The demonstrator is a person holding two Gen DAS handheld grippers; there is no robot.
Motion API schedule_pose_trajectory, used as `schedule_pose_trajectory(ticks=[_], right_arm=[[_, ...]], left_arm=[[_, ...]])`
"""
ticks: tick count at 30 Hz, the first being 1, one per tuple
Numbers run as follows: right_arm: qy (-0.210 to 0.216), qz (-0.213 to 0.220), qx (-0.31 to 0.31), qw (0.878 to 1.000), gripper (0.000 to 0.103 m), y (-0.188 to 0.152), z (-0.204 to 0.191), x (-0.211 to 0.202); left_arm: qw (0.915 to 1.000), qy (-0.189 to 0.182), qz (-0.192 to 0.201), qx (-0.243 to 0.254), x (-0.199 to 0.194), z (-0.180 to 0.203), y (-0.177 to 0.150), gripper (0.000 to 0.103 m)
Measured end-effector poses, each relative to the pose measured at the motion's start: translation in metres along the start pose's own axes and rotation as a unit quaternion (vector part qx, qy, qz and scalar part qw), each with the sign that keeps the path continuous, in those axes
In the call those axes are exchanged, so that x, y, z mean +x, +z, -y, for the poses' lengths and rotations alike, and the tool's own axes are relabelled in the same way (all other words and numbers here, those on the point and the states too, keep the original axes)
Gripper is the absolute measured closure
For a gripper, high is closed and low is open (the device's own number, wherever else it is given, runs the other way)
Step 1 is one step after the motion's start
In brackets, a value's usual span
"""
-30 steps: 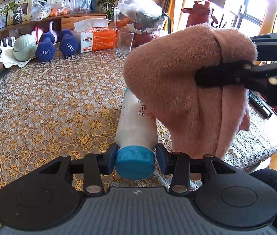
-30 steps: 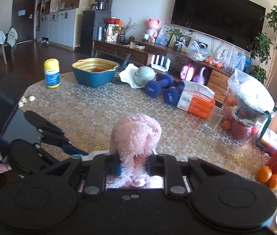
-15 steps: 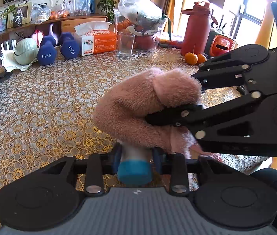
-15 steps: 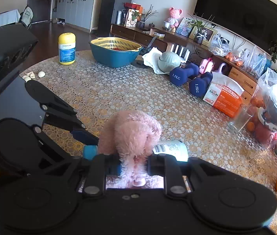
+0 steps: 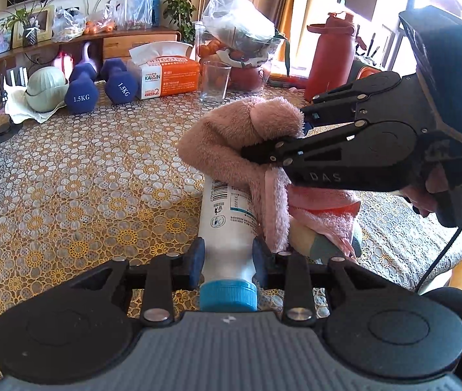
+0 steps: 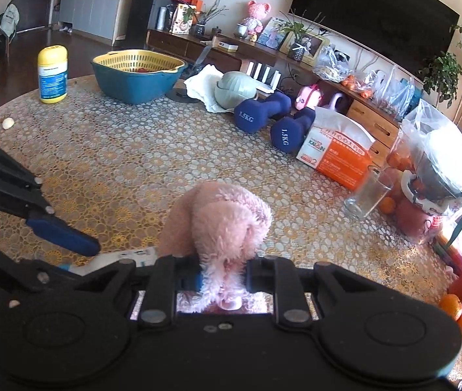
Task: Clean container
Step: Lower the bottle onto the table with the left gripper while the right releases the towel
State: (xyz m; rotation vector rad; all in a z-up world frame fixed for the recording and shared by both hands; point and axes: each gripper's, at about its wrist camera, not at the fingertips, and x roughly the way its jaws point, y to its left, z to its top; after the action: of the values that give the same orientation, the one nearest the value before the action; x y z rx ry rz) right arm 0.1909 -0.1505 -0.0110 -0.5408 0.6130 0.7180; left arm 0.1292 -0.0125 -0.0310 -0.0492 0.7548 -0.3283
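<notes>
— Left wrist view first: what have you got?

— My left hand-held gripper point(image 5: 227, 257) is clamped on the white bottle point(image 5: 227, 228) just above its blue cap point(image 5: 228, 297). The bottle points away from the camera over the patterned surface point(image 5: 77, 189).

— And the other side?

— My right hand-held gripper point(image 5: 263, 150) pinches the fluffy pink cloth point(image 5: 231, 137), which drapes over the bottle's far end and down its right side, touching it. In the right wrist view the same cloth point(image 6: 221, 221) bulges up between the closed fingers, and only a strip of the bottle point(image 6: 133, 255) shows beneath it.

— Anything nearby?

— A clear glass point(image 5: 215, 81), an orange tissue box point(image 5: 165, 76) and two blue dumbbells point(image 5: 100, 86) stand well apart, at the far edge.
</notes>
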Motion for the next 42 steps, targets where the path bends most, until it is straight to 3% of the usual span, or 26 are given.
schedule_pose_trajectory(ticks=[11, 17, 25, 30, 35, 39, 42], right_arm=[[-0.024, -0.039, 0.076, 0.996, 0.083, -0.014, 0.040, 0.027], [-0.031, -0.070, 0.058, 0.995, 0.083, -0.030, 0.033, 0.040], [-0.059, -0.060, 0.080, 0.993, 0.083, -0.044, 0.059, 0.003], [-0.071, -0.087, 0.101, 0.989, 0.081, -0.064, 0.072, 0.001], [-0.065, -0.087, 0.135, 0.985, 0.076, -0.073, 0.073, -0.003], [-0.063, -0.063, 0.166, 0.982, 0.052, -0.075, 0.075, -0.027], [-0.055, -0.040, 0.185, 0.980, 0.048, -0.079, 0.073, -0.049]], left_arm=[[1.0000, 0.002, 0.001, -0.006, 0.000, -0.003, 0.000, 0.072], [0.9999, 0.004, 0.001, -0.012, 0.000, -0.004, 0.001, 0.072], [0.9997, 0.011, 0.006, -0.022, -0.001, 0.000, 0.001, 0.072], [0.9996, 0.016, 0.009, -0.022, -0.004, 0.006, 0.003, 0.072], [0.9992, 0.024, 0.018, -0.025, -0.011, 0.013, 0.007, 0.072], [0.9986, 0.041, 0.024, -0.023, -0.017, 0.019, 0.008, 0.072], [0.9984, 0.046, 0.026, -0.018, -0.021, 0.025, 0.007, 0.071]])
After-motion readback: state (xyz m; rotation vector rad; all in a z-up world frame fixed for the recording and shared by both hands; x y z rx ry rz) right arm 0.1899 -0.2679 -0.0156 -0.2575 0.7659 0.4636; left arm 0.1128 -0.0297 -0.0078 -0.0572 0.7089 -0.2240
